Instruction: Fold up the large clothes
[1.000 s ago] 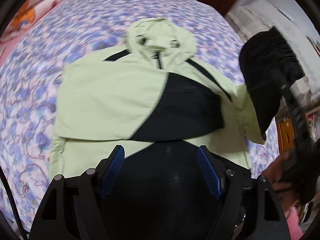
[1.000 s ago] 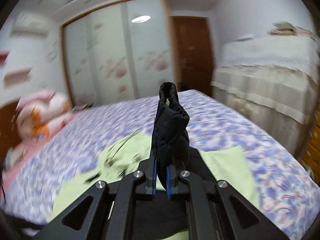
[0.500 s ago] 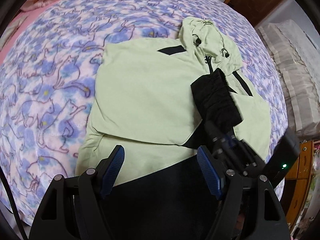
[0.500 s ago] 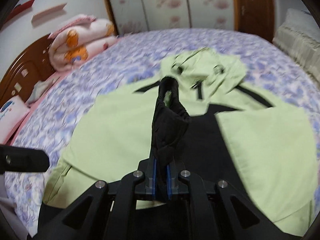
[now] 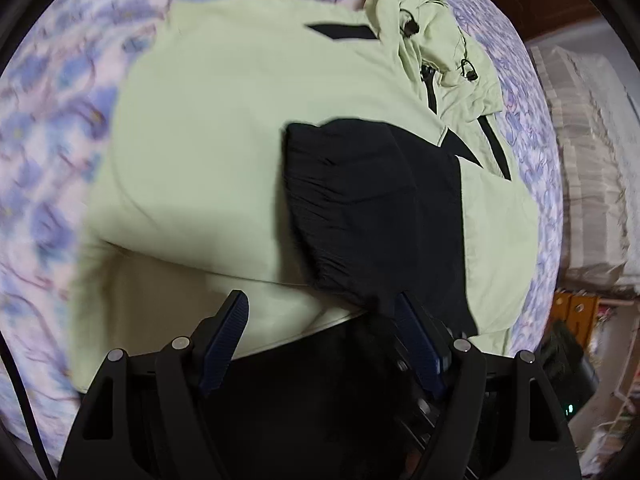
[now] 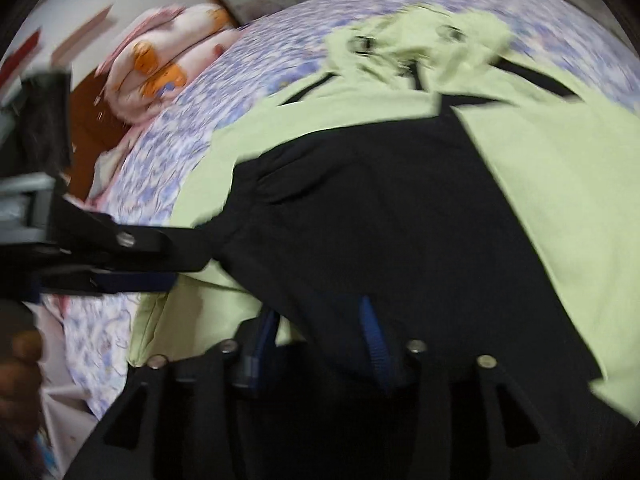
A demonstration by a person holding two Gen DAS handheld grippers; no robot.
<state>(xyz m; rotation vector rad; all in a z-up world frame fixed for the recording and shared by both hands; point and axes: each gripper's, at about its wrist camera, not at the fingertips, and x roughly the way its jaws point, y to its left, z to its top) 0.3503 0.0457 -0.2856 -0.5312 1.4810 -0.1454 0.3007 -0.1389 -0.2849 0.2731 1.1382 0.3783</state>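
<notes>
Now the right gripper [image 6: 320, 336] is opening its jaws; the black sleeve [image 6: 380, 216] lies draped between the blue pads, which seem to stand off the cloth, though blur makes contact hard to judge. The left gripper [image 5: 324, 340] stands wide with nothing pinched, its blue ribbed pads [image 5: 226, 336] poised over the jacket's dark hem at 6 o'clock. The jacket [image 5: 224, 140], pale green and black, of smooth matte fabric, lies flat on the bed [image 5: 44, 168], which has a purple-and-white patterned cover. Its black sleeve, gathered at the cuff, is folded across the chest at centre. The crumpled hood [image 5: 436, 36] with drawcord toggles sits toward 1 o'clock. A pink-and-orange folded quilt [image 6: 168, 60] rests at 10 o'clock in the right view.
</notes>
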